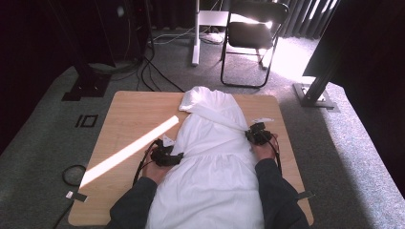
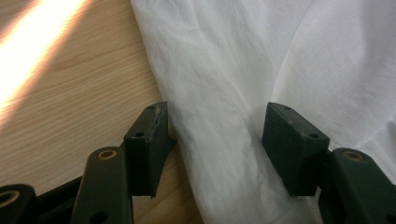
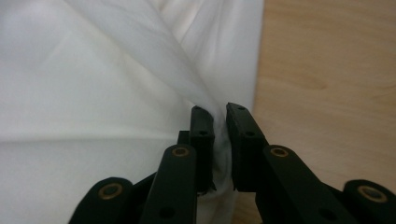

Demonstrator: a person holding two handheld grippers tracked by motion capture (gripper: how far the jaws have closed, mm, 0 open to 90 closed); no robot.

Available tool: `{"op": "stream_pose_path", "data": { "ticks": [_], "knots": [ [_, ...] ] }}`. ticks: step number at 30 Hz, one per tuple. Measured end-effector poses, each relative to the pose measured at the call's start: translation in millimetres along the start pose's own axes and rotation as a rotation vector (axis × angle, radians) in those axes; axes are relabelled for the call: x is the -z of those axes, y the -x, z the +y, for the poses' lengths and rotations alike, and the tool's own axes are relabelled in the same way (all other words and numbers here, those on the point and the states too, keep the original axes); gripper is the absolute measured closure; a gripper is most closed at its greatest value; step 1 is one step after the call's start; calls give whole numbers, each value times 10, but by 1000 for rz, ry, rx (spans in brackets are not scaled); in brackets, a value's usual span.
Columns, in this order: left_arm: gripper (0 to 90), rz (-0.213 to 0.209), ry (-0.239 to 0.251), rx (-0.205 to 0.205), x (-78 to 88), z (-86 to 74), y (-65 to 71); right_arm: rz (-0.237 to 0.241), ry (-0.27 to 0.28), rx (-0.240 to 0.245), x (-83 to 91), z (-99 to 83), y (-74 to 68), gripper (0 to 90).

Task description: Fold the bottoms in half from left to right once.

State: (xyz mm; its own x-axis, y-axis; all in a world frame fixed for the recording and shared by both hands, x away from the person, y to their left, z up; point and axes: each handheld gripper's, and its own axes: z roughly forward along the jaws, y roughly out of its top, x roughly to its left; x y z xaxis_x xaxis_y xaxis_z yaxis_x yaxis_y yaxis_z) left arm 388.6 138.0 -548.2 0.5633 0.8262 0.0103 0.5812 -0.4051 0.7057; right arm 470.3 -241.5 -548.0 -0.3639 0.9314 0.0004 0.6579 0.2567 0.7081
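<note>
we work a white garment (image 1: 210,157) spread along the wooden table (image 1: 129,119). our right gripper (image 3: 219,116) pinches its edge fabric tight, anchoring that side. our left gripper (image 2: 215,135) straddles the opposite edge, jaws spread, likely readying a matching grip for folding.

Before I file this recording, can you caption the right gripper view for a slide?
Right tongs pinch the edge of a white garment lying on a wooden table.
</note>
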Motion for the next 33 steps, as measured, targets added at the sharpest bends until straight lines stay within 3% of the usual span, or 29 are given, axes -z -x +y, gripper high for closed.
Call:
{"op": "stream_pose_path", "data": {
  "ticks": [2,6,11,15,16,17,18,19,25,29,33],
  "knots": [
    [407,17,16,-17,55,85,-32,11,11,-3,-18,-28,-6,833],
    [404,36,77,7,112,345,-143,19,0,-13,-23,-12,16,821],
    [390,52,19,16,-247,602,-230,19,2,-20,-26,-13,10,835],
    [392,66,-22,77,-545,627,-290,29,6,-30,-28,-16,25,839],
    [452,66,-14,74,-573,600,-296,29,7,-28,-28,-17,26,841],
    [564,38,4,75,-558,578,-303,29,8,-25,-28,-20,25,852],
    [763,9,3,80,-539,560,-311,30,9,-25,-25,-25,21,867],
    [833,11,1,73,-516,543,-299,31,9,-24,-19,-33,15,875],
    [872,16,-10,24,-246,281,-246,61,-6,2,133,-175,-118,880],
    [870,-16,21,22,50,-74,-165,92,-8,84,351,-403,-327,881],
    [866,-53,52,50,353,-447,-42,167,-5,83,615,-699,-493,881]
  ]
}}
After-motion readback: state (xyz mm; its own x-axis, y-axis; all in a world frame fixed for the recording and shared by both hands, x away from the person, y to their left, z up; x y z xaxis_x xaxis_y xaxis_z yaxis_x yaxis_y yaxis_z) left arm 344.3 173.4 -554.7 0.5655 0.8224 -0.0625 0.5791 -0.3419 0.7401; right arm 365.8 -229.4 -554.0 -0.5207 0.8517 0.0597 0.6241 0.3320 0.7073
